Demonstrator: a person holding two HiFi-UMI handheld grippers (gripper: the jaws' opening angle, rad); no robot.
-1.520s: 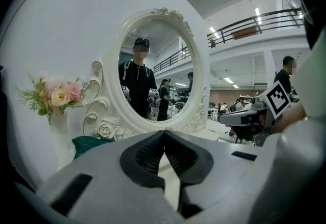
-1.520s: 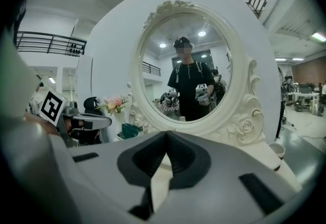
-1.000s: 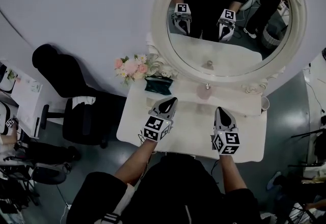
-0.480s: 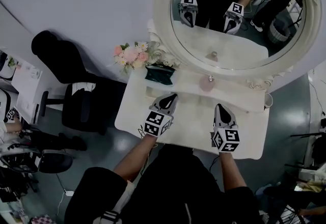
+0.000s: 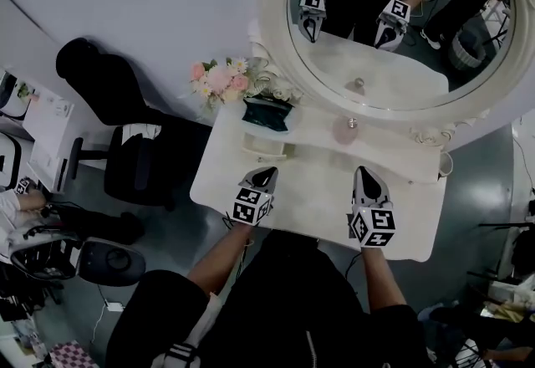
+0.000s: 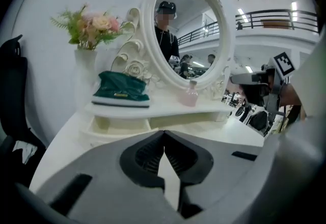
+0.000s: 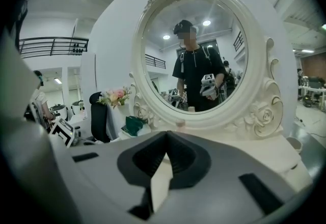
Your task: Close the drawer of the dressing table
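Note:
The white dressing table (image 5: 313, 207) has a small drawer (image 5: 266, 147) pulled out under the left end of its raised shelf. In the left gripper view the drawer (image 6: 119, 125) shows its pale inside, straight ahead of the jaws. My left gripper (image 5: 269, 171) hangs just in front of the drawer and apart from it. The left gripper (image 6: 164, 135) is shut with nothing in it. My right gripper (image 5: 363, 171) hovers over the table's right half, pointing at the mirror. The right gripper (image 7: 166, 135) is also shut and holds nothing.
On the shelf lie a green pouch (image 5: 266, 114) and a pink bottle (image 5: 346, 130); a vase of flowers (image 5: 221, 78) stands at its left. The oval mirror (image 5: 393, 32) rises behind. A black office chair (image 5: 125, 140) stands left of the table, a cup (image 5: 445, 164) at its right end.
My left gripper has dropped lower and drawn back from the shelf, so the open drawer now shows ahead of it. The right gripper has hardly moved.

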